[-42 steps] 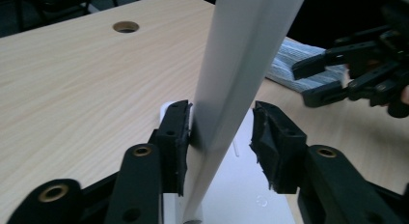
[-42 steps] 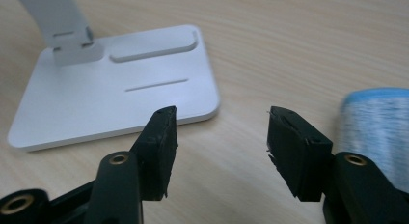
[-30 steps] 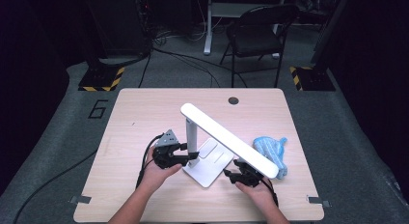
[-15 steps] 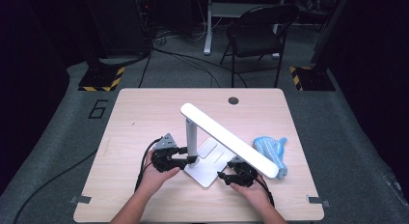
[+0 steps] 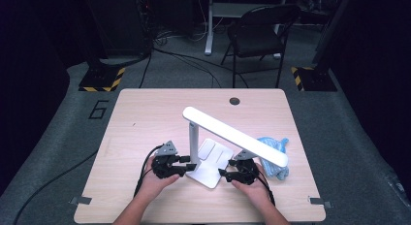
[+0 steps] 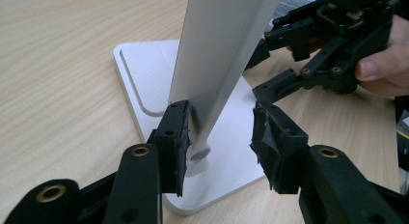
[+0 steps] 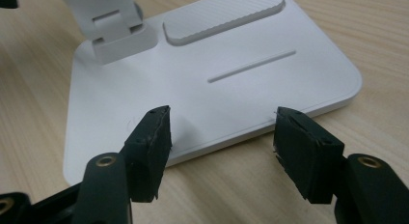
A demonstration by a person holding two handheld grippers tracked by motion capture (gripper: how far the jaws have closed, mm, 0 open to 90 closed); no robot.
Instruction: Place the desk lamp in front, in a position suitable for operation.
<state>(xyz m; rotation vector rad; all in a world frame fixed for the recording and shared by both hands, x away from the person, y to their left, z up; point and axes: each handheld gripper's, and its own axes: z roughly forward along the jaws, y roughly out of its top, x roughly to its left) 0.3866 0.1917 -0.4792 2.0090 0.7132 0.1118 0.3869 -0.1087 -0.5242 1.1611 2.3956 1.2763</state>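
Observation:
A white desk lamp stands on the wooden table, with a flat base (image 5: 213, 163), an upright post (image 5: 193, 140) and a long slanted head (image 5: 232, 134). My left gripper (image 5: 186, 165) sits low at the foot of the post (image 6: 217, 55). Its jaws have just been closing, and the post is between them. One pad (image 6: 177, 137) lies against the post and the other pad (image 6: 272, 147) stands clear, so the left gripper (image 6: 219, 142) is open. My right gripper (image 5: 224, 172) is open at the near edge of the base (image 7: 217, 55), its jaws (image 7: 219, 142) straddling that edge without touching it.
A crumpled blue cloth (image 5: 274, 148) lies under the far end of the lamp head, right of my right hand. The table has a round cable hole (image 5: 234, 101) near its far edge. A black folding chair (image 5: 257, 36) stands on the floor beyond the table.
My left gripper has sunk a little toward the tabletop at the foot of the post, and its jaws are narrower. The right gripper and the lamp have stayed put.

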